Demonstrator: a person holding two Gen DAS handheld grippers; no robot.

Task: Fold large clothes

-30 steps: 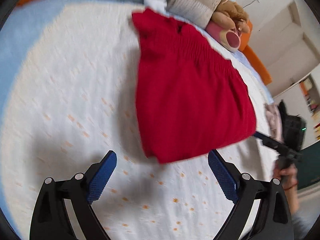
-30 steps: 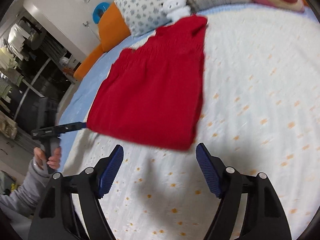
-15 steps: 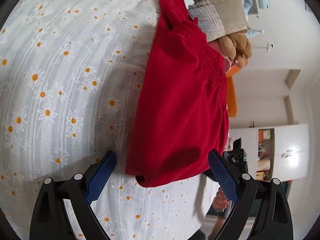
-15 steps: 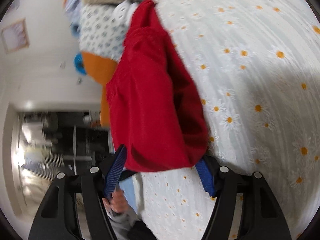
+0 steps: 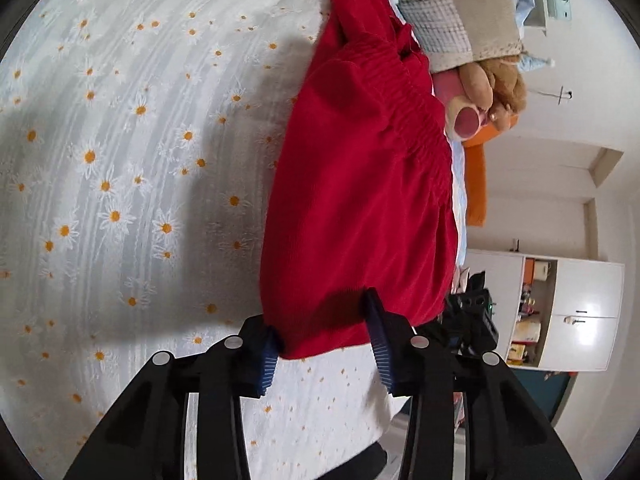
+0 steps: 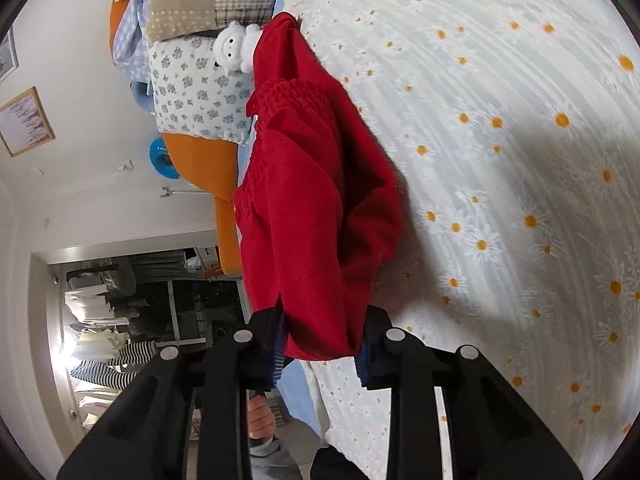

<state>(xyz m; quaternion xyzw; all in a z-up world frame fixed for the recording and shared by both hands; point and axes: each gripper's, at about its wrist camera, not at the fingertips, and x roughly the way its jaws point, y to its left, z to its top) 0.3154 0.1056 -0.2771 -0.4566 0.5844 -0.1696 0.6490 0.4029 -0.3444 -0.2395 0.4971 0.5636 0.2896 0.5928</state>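
A red corduroy garment (image 5: 360, 184) with an elastic waistband lies folded on a white daisy-print bedspread (image 5: 120, 160). My left gripper (image 5: 324, 344) has its blue pads around the garment's near edge, the cloth bunched between them. In the right wrist view the same red garment (image 6: 316, 208) has its near edge between the pads of my right gripper (image 6: 320, 350), which is closed on the cloth. The garment's near end is lifted off the bed.
Pillows (image 5: 460, 20) and a brown plush toy (image 5: 496, 84) lie at the head of the bed beyond the garment. A small white plush (image 6: 236, 48) and a floral pillow (image 6: 192, 92) touch the garment's far end. An orange cushion (image 6: 208, 168) and a doorway (image 6: 140, 320) lie past the bed's edge.
Both grippers moved forward onto the garment's near edge and closed on it. The views rolled sideways and the near edge has lifted.
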